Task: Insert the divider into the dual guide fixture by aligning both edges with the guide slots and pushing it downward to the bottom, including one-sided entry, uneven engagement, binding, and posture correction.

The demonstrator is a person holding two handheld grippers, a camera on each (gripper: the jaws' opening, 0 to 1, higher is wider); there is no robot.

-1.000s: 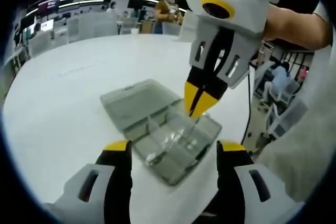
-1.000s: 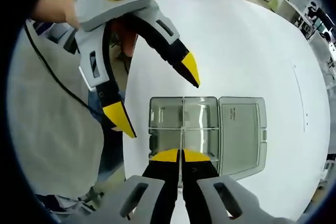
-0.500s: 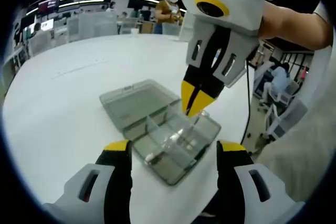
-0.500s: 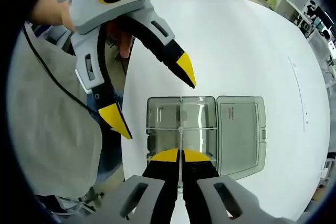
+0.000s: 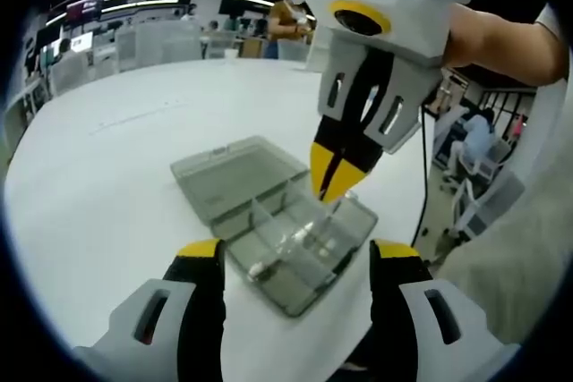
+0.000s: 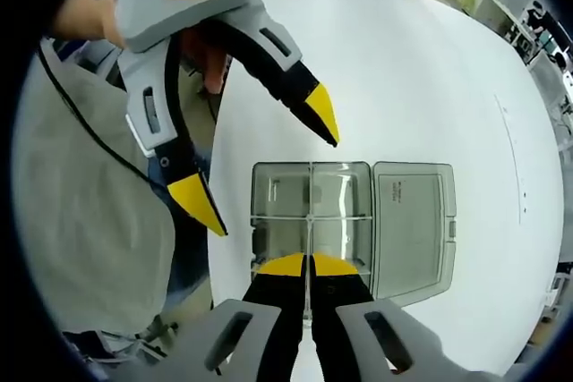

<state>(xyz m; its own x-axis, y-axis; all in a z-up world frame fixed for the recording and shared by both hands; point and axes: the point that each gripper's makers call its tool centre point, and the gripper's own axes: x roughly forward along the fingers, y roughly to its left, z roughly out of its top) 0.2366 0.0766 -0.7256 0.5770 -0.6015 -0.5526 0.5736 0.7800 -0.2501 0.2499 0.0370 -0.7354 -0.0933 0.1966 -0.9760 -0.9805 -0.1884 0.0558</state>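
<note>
Right gripper: the white two-jaw gripper with black fingers and yellow tips (image 6: pixel 307 265) rises from the bottom centre of the right gripper view, its jaws pressed together on the thin clear plastic divider (image 6: pixel 309 221). In the left gripper view it (image 5: pixel 335 182) comes down from the upper right, tips pointing at the box.

Divider: a transparent strip standing on edge, running from the pinched yellow tips up the middle of the box in the right gripper view. Whether both its ends sit in the guide slots is hard to tell, since the clear plastic blurs into the box walls.

Fixture: a smoky grey translucent plastic compartment box (image 6: pixel 282 194) lies at the centre of the right gripper view, crossed by inner partitions. Its hinged lid (image 6: pixel 412 225) lies open flat to the right. In the left gripper view the box (image 5: pixel 309 261) sits at centre, between the jaws.

Left gripper: the second white, black and yellow gripper (image 5: pixel 295 248) has its jaws spread wide apart and holding nothing, at the bottom of the left gripper view. In the right gripper view it (image 6: pixel 264 167) hangs at upper left.

Table: a round white tabletop (image 6: pixel 430 87) carries the box.
</note>
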